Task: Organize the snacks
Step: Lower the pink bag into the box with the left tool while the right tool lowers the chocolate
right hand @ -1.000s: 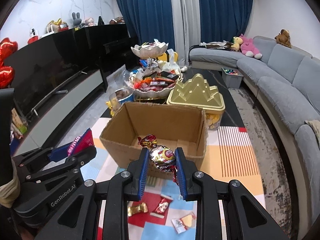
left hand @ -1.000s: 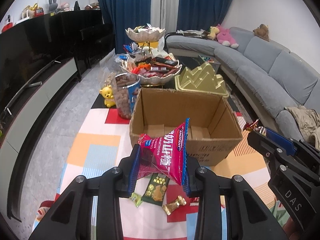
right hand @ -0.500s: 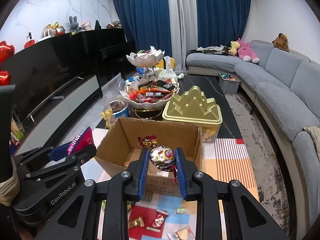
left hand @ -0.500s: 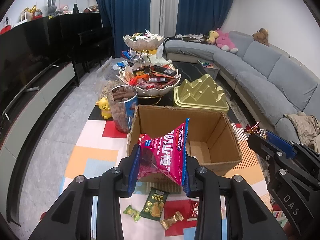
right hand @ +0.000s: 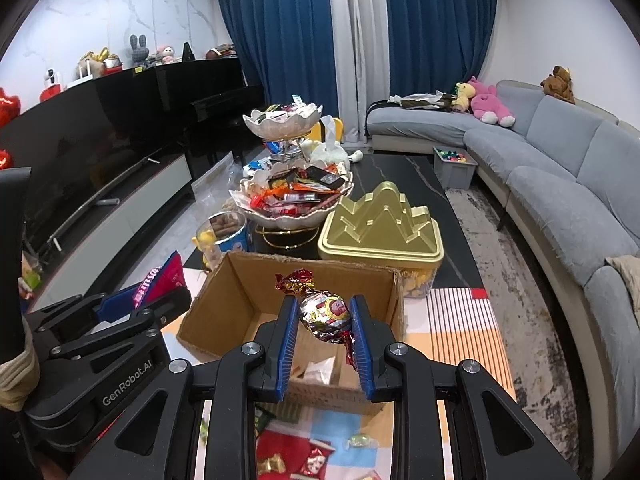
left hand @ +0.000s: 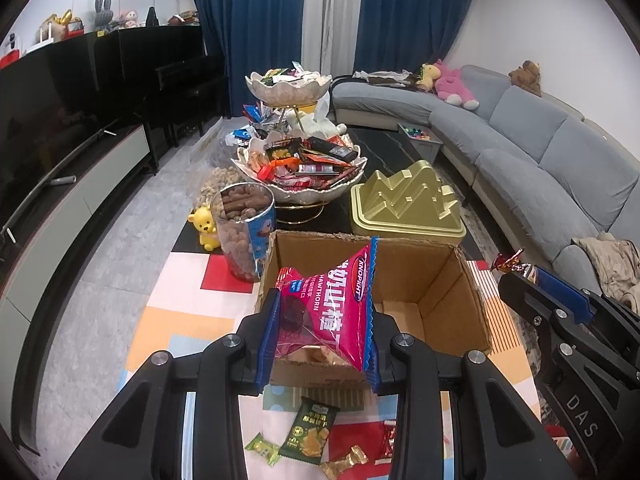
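left hand-held gripper point(left hand: 320, 336) is clenched on a pink snack packet point(left hand: 332, 316). right hand-held gripper point(right hand: 325, 330) is clenched on a foil-wrapped candy point(right hand: 326, 314). the open cardboard box point(left hand: 436, 280) lies directly ahead of and below both, its long axis running crosswise to the fingers. judged by view, both tips sit about over its near wall, neither clearly nearer. loose snacks point(left hand: 306, 434) lie on the patterned mat beneath the left hand-held gripper. beyond the box on the desk stand a nut jar point(left hand: 244, 232), a gold tin point(left hand: 404, 208) and a tiered snack bowl point(left hand: 300, 176); nothing blocks the drop.
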The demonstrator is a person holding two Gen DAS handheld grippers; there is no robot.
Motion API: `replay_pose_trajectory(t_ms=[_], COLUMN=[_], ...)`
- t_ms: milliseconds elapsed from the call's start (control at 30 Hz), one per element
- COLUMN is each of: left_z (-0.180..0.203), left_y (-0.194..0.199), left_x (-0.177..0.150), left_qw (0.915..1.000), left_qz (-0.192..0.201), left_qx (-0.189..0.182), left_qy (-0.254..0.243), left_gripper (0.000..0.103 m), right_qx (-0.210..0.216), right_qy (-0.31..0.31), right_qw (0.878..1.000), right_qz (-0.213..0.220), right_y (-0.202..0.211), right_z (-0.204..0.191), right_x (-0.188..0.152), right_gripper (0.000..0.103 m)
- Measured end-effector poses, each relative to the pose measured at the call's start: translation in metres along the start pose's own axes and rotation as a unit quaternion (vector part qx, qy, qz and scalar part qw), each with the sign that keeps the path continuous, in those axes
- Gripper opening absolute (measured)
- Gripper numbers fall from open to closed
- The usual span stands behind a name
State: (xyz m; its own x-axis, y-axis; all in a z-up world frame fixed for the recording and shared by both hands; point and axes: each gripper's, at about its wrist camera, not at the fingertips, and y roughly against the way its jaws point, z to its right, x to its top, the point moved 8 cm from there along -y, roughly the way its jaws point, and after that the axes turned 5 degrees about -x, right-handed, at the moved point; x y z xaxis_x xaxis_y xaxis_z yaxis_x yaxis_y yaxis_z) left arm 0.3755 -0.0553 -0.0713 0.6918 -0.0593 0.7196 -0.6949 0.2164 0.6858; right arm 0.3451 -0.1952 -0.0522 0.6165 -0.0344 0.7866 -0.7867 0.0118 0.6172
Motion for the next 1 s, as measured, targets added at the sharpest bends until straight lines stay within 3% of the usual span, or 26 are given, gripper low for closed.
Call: replay_pose_trajectory(t_ms=[1000], left_z=[-0.006], left_y=[-0.051], left_x=[0.006], left_qw=[0.9997], left_qz=[-0.023], left_qx=[-0.006], left_qy=[0.008], left_gripper=[0.038], right_qx=[-0.014], right_qy=[-0.002], right_qw=[0.999], right_qz=[-0.031], right_y=[-0.053], right_z=[0.002], right_x=[0.009], right_gripper=[0.028])
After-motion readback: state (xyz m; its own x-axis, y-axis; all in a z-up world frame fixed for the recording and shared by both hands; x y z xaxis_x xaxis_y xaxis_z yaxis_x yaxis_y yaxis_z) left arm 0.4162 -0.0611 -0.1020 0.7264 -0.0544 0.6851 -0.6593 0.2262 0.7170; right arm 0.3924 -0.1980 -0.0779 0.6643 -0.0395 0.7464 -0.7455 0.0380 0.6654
